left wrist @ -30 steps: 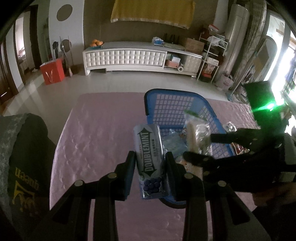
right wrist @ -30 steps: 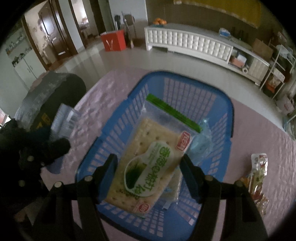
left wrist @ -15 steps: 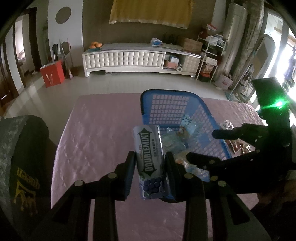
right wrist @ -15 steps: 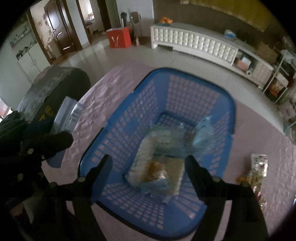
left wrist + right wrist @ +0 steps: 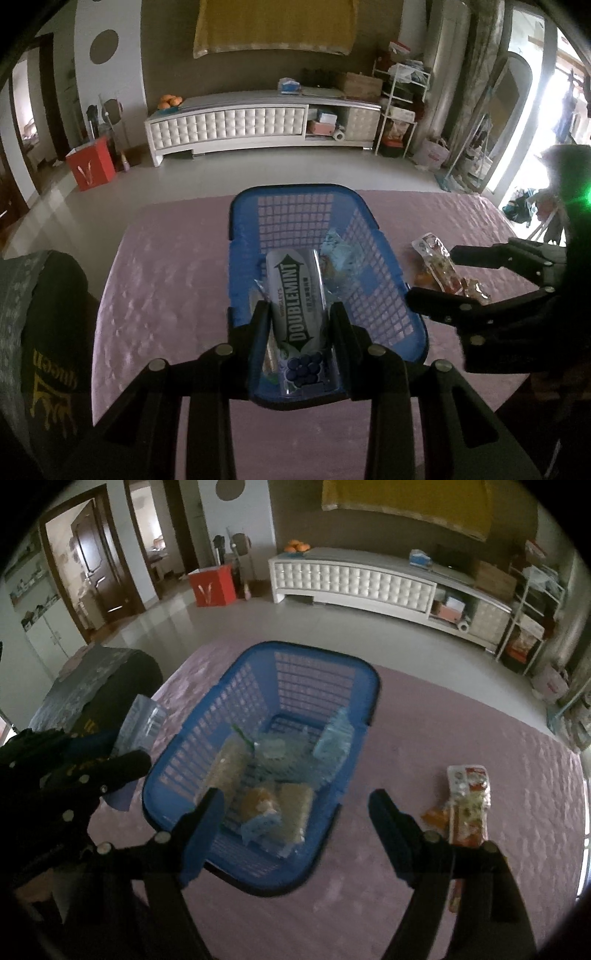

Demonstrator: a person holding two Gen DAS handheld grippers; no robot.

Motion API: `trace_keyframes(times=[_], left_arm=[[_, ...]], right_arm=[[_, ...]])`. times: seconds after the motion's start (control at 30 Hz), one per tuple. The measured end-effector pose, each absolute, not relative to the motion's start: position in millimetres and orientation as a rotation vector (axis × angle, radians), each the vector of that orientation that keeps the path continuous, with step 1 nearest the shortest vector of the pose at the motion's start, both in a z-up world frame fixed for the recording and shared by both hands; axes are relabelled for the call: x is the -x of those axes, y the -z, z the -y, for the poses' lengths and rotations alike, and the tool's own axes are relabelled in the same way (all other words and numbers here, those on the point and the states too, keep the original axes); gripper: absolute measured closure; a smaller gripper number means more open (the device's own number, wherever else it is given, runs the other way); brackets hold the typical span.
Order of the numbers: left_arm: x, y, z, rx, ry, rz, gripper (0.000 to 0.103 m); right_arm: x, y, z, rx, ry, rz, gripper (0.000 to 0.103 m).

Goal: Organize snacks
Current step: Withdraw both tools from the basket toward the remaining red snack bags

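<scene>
My left gripper [image 5: 300,314] is shut on a silver Doublemint gum pack [image 5: 298,314] and holds it over the near end of the blue basket [image 5: 384,258]. In the right wrist view the basket [image 5: 258,686] holds several clear snack packets, among them the cracker pack [image 5: 291,808]. My right gripper [image 5: 295,805] is open and empty above the basket's near right rim; it also shows in the left wrist view [image 5: 432,277]. A red and orange snack packet [image 5: 467,801] lies on the pink tablecloth right of the basket, also seen in the left wrist view [image 5: 436,266].
A dark jacket on a chair back [image 5: 40,332] stands at the table's left edge. The pink tablecloth [image 5: 166,280] covers the table. A white cabinet [image 5: 229,122] and a red box [image 5: 90,166] are on the floor beyond.
My right gripper let the cracker pack drop into the basket, opened, and drew back to the right. My left gripper moved right with the gum pack, over the basket.
</scene>
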State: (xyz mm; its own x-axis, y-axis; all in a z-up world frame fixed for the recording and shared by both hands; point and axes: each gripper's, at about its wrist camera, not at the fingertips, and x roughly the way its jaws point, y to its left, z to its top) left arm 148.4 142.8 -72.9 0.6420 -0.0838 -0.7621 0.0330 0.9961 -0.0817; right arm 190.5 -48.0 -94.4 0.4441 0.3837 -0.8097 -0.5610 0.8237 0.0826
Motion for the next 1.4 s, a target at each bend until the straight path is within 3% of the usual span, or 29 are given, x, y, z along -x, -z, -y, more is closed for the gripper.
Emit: trace_keyframes(times=[0.4,0.53,0.83,1.0,1.07,1.27,1.4], left_arm=[[-175.4,105.4,-135.3,0.059,0.071,-0.94,0.072],[-179.3,109.3,-137.1,0.069,0.048,-0.96,0.06],[-156.3,88.8,-122.7,0.053,0.055,-0.928,0.058],[-140.5,70.7,-102.0,0.032,0.068,-0.893,0.048],[-135.4,64.9,-93.0,0.024,0.073,-0.88,0.037],[-125.8,51.9,-60.5,0.012,0.113,-0.851,0.026],[-125.3,50.8,-38.3,0.013,0.128,-0.857,0.026]], right_arm=[[-200.3,108.4,72.1,0.18,-0.549,-0.96,0.019],[-204.4,115.6,72.4,0.177,-0.544,-0.977,0.019],[-191.8,100.7,86.7,0.149,-0.551,-0.944,0.019],[-175.1,85.5,102.8,0.134,-0.547,-0.907,0.019],[-169.2,80.6,110.5,0.13,-0.542,-0.897,0.019],[-157.0,70.3,137.0,0.115,-0.517,-0.875,0.019],[-152.8,65.3,154.5,0.105,-0.501,-0.865,0.019]])
